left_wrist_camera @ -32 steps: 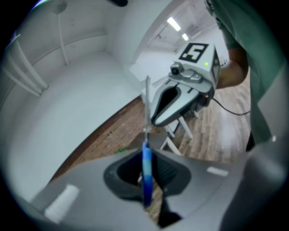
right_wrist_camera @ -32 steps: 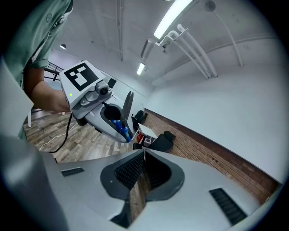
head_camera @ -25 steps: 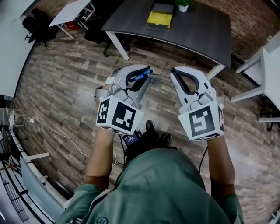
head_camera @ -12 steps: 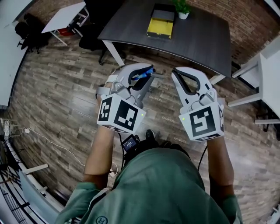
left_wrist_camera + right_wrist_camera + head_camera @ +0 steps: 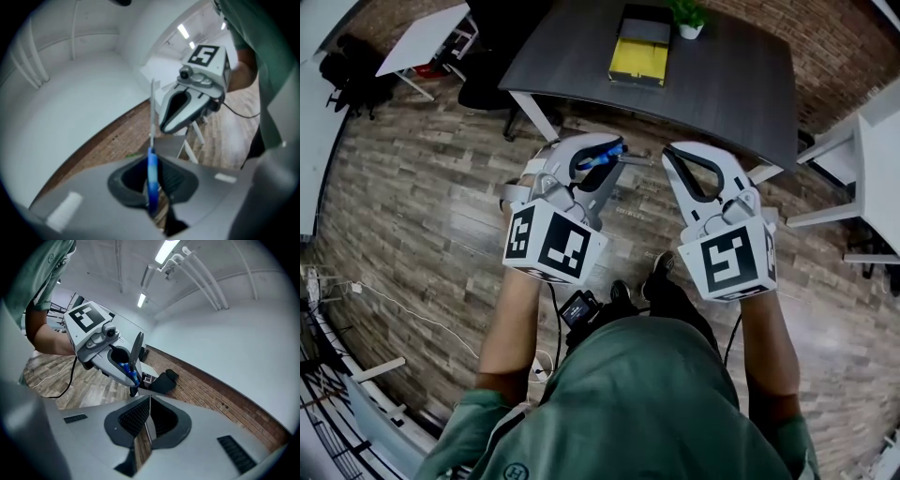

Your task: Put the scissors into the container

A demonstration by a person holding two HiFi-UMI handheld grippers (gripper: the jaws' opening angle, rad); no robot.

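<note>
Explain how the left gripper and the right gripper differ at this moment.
The left gripper holds the blue-handled scissors, blade sticking out ahead; the right gripper holds nothing. The left gripper's fingers are kept slightly apart by the handle; the right gripper's fingers meet. Both are held side by side above the wooden floor, pointing toward the dark table.

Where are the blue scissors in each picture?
Head view: the scissors are in the upper middle, clamped in the left gripper, with the blade pointing right.
Left gripper view: bottom middle, blue handle between the jaws, blade sticking up.
Right gripper view: left of middle, inside the left gripper.
Shared landmark: the brick wall.
</note>
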